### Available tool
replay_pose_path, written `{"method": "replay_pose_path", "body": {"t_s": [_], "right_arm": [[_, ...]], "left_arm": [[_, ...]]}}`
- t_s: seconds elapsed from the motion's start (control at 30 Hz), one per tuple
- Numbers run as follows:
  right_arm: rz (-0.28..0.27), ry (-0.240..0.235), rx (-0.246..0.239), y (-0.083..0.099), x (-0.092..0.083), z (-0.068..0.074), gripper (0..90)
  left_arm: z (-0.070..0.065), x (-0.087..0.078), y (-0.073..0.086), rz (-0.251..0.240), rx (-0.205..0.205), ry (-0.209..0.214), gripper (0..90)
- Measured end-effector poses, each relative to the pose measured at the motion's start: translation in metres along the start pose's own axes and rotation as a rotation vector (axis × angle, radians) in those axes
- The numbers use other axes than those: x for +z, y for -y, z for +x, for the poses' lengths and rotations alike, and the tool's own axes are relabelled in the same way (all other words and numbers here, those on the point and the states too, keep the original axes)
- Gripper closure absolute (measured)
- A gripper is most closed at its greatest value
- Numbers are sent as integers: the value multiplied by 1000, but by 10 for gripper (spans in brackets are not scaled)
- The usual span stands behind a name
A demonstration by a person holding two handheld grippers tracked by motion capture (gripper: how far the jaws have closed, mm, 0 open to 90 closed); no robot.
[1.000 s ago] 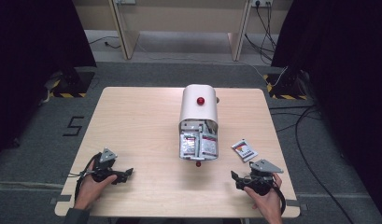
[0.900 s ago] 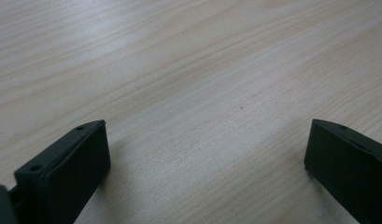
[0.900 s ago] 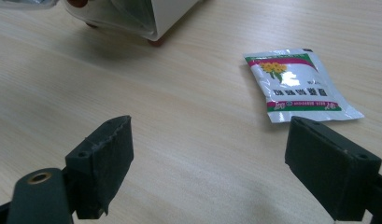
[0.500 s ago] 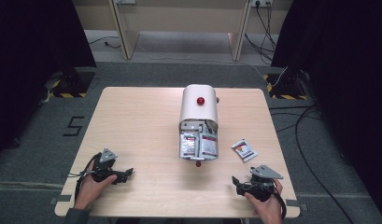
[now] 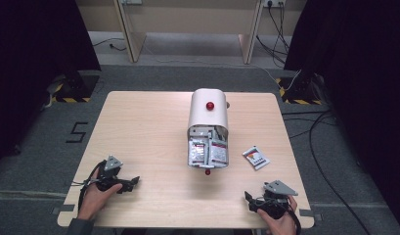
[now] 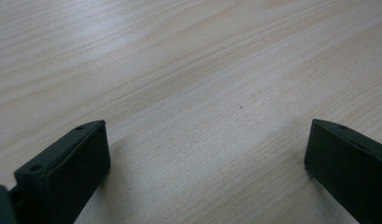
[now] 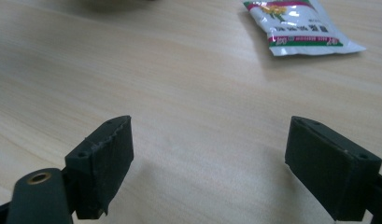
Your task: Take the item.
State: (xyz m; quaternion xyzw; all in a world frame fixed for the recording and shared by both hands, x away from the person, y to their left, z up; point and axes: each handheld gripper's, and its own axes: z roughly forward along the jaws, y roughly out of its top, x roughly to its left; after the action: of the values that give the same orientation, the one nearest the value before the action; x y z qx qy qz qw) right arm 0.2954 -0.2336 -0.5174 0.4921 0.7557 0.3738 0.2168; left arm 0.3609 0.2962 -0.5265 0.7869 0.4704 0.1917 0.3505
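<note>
A white round-topped box with a red knob (image 5: 208, 113) lies mid-table on the pale wooden table (image 5: 139, 132), packets inside its open near end. A small white printed sachet (image 5: 255, 157) lies right of the box, apart from it. The left gripper (image 5: 131, 182) sits near-left of the box, the right gripper (image 5: 250, 200) near-right.

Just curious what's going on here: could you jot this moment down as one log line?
left tool: open, empty, on table | right tool: open, empty | loose packet: beside white container | container: on its side, packets inside

Left gripper (image 6: 205, 154) fingers (image 6: 69, 175) spread wide, low over bare table (image 6: 188, 60).
</note>
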Motion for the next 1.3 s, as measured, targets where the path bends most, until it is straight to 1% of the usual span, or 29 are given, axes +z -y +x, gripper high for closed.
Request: {"method": "replay_pose_path", "body": {"t_s": [0.1,0.13,0.2,0.23,0.3,0.33,0.37,0.4,0.53,0.6,0.63,0.67,0.93,1.0,1.3], "right_arm": [[7,-4,2,5,1,1,160],[3,2,3,7,1,2,161],[0,8,-10,8,0,3,161],[3,10,1,8,-1,4,160],[-5,22,-26,10,-2,5,159],[-6,23,-19,12,-2,6,156],[-12,28,-39,13,-2,6,154],[-18,29,-42,14,-3,7,153],[-36,28,-36,19,-5,10,150],[-51,30,-41,21,-5,10,146],[-56,30,-32,22,-6,11,147],[-64,30,-41,24,-6,11,146],[-104,21,-42,32,-9,14,146],[-112,24,-50,33,-9,14,146],[-117,20,-45,34,-9,14,146]], "left_arm": [[0,0,0,0,0,0,0],[0,0,0,-1,0,1,0],[0,0,0,0,0,0,0],[0,0,0,-1,-1,1,0],[0,0,0,0,0,0,0],[0,0,0,-1,0,1,0],[0,0,0,0,-1,1,0],[0,0,0,-1,0,1,0],[0,0,0,-1,-1,1,0],[0,0,0,0,0,0,0],[0,0,0,-1,-1,1,0],[0,0,0,0,0,1,0],[0,0,0,-1,-1,1,0],[0,0,0,-1,0,1,0],[0,0,0,-1,0,1,0]]}}
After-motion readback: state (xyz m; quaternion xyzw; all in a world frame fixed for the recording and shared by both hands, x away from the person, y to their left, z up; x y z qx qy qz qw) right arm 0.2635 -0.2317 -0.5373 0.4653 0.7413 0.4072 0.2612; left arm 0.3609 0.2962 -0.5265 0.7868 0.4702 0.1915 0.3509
